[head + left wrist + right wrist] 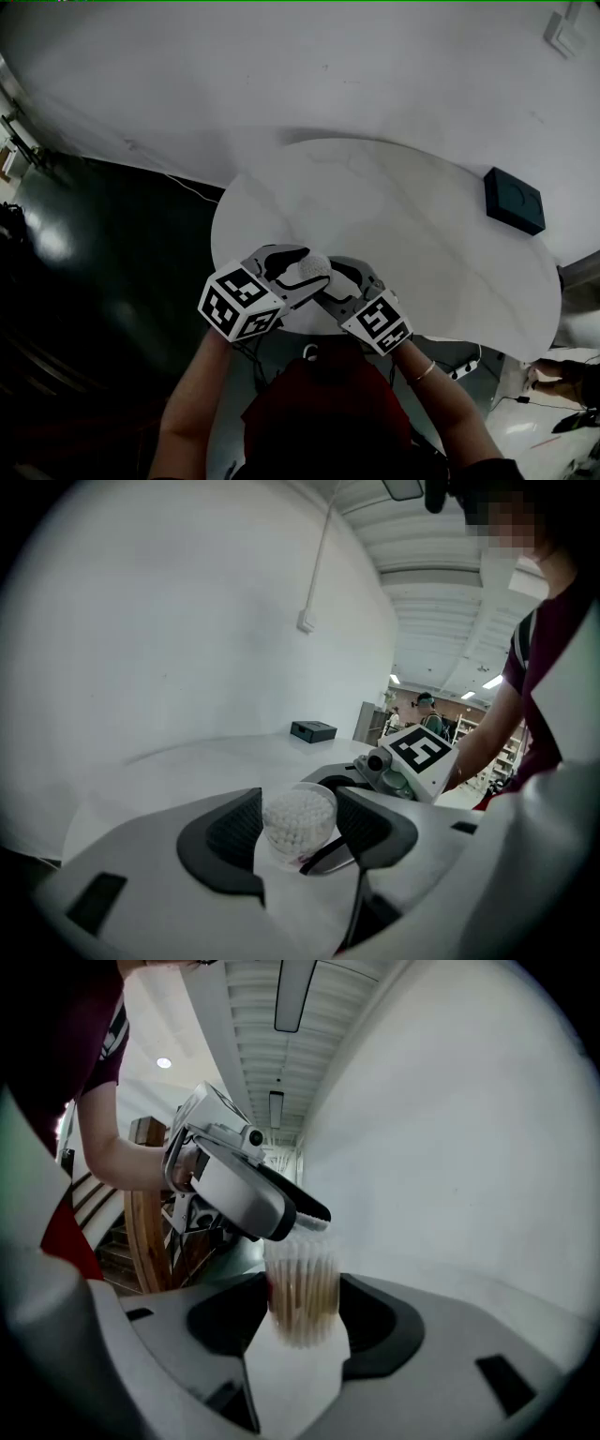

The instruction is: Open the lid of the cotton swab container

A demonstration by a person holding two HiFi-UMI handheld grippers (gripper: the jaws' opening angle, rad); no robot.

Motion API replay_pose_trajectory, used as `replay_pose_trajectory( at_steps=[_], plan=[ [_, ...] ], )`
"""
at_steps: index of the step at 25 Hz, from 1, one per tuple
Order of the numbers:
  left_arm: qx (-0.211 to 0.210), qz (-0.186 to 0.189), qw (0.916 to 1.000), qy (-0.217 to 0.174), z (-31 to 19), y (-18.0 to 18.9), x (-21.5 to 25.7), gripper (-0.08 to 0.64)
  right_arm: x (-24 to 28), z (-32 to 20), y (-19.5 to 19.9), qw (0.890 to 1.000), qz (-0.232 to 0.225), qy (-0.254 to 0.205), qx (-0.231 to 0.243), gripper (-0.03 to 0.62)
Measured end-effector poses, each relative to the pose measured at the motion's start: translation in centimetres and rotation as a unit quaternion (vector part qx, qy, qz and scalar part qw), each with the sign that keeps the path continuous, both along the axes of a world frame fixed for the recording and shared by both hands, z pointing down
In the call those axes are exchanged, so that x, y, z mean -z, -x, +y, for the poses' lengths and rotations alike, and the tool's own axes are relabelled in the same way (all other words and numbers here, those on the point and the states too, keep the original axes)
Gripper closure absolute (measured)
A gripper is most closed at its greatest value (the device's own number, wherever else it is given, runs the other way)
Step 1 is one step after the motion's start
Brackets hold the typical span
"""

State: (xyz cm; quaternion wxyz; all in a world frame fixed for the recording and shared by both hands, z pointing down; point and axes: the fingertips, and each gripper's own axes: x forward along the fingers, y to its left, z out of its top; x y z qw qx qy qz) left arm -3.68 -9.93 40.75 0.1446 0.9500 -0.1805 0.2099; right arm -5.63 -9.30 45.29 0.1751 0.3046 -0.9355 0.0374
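clear round cotton swab container (315, 267) is held above the near edge of the white round marble bench (403, 211), between both claws. left gripper view looks down on its white swab tips, left claw (299, 836) clenched on its top. right gripper view shows its side, right claw (302, 1324) grasping the body. black square box (514, 200) lies well apart, far right.

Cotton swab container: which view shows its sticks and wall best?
The right gripper view: the cotton swab container sits side-on in the right gripper, sticks visible through its clear wall, the left gripper clamping its top. The left gripper view looks end-on at the swab heads. The head view shows a white spot between the grippers.
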Motion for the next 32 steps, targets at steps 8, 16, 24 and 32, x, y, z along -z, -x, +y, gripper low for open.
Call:
replay_pose_trajectory(
  at_steps=[8,16,24,32],
  plan=[
    [-0.019,0.012,0.9985,0.05,-0.9,0.0,0.6,0.296,-0.3,0.0,0.1,1.0,-0.002,-0.001,0.003,0.342],
    [-0.022,0.029,0.9977,0.058,-1.8,-0.5,1.7,0.296,-0.3,-0.1,0.2,1.0,-0.011,0.002,0.002,0.342],
    [-0.027,0.034,0.998,0.047,-2.7,-1.6,2.5,0.298,-0.2,-0.4,-0.1,1.0,-0.017,0.004,-0.006,0.342],
    [-0.019,0.035,0.999,0.02,-4.3,-3.3,2.8,0.31,-0.7,-0.4,-0.7,1.0,-0.02,0.013,-0.007,0.342]
  ],
)
